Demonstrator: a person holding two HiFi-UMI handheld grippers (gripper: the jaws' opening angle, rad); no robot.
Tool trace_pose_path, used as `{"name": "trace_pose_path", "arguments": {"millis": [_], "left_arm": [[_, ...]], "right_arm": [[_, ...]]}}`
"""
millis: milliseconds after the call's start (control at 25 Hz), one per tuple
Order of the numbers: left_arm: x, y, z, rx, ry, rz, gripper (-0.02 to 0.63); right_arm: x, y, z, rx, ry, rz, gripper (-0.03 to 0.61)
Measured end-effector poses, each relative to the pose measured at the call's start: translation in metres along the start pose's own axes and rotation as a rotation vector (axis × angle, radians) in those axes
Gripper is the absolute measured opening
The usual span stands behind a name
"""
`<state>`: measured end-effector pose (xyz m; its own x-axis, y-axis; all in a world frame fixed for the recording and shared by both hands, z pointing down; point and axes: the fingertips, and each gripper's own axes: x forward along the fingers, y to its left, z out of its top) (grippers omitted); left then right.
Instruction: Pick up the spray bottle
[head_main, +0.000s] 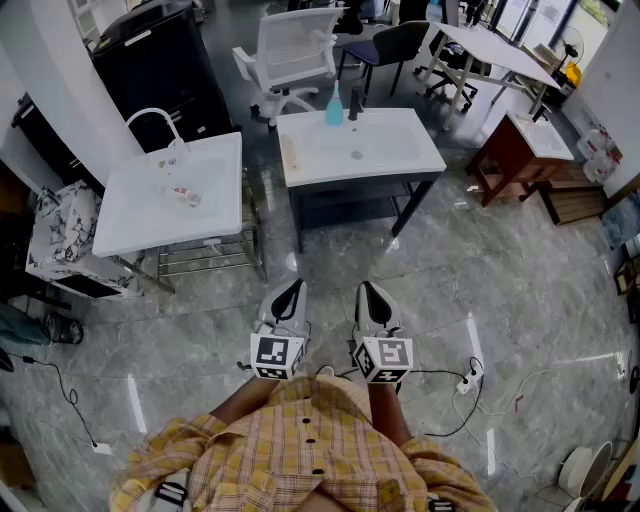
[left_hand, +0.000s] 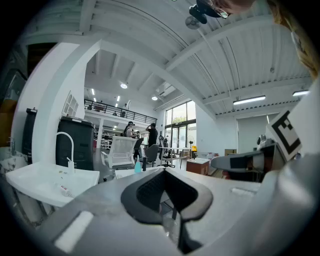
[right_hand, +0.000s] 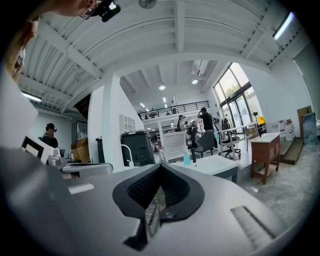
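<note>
A light blue spray bottle (head_main: 334, 108) stands at the far edge of a white sink-top table (head_main: 400, 160), next to a small dark bottle (head_main: 355, 104). It shows small and far off in the left gripper view (left_hand: 137, 166) and in the right gripper view (right_hand: 186, 159). My left gripper (head_main: 289, 295) and right gripper (head_main: 371, 295) are side by side close to my body, over the grey floor, well short of the table. Both point level toward the table. The left gripper's jaws (left_hand: 167, 192) are shut and empty. So are the right gripper's (right_hand: 159, 192).
A second white sink (head_main: 215, 215) with a curved faucet stands at the left, above a wire rack (head_main: 205, 258). Behind the table are a white mesh chair (head_main: 295, 50) and a dark chair (head_main: 400, 45). A brown washstand (head_main: 515, 155) is at the right. Cables and a power strip (head_main: 465, 380) lie on the floor.
</note>
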<state>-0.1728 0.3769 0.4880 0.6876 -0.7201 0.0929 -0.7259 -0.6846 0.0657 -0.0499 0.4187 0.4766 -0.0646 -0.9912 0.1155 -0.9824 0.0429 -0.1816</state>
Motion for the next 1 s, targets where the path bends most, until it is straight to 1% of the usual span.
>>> {"name": "trace_pose_path", "arguments": {"millis": [160, 360, 600, 1000], "left_arm": [[0.002, -0.011, 0.001, -0.002, -0.004, 0.004, -0.002], [-0.001, -0.025, 0.001, 0.018, -0.011, 0.024, -0.002], [-0.009, -0.038, -0.007, 0.026, 0.007, 0.048, 0.000], [0.022, -0.039, -0.021, 0.011, 0.025, 0.043, -0.001]], "right_arm": [[-0.004, -0.006, 0.003, -0.011, -0.010, 0.014, 0.000], [-0.013, -0.013, 0.004, -0.013, -0.023, 0.038, 0.000], [-0.018, -0.018, 0.000, 0.033, -0.033, 0.085, 0.002], [0.005, -0.042, -0.007, 0.045, 0.002, 0.092, 0.002]]}}
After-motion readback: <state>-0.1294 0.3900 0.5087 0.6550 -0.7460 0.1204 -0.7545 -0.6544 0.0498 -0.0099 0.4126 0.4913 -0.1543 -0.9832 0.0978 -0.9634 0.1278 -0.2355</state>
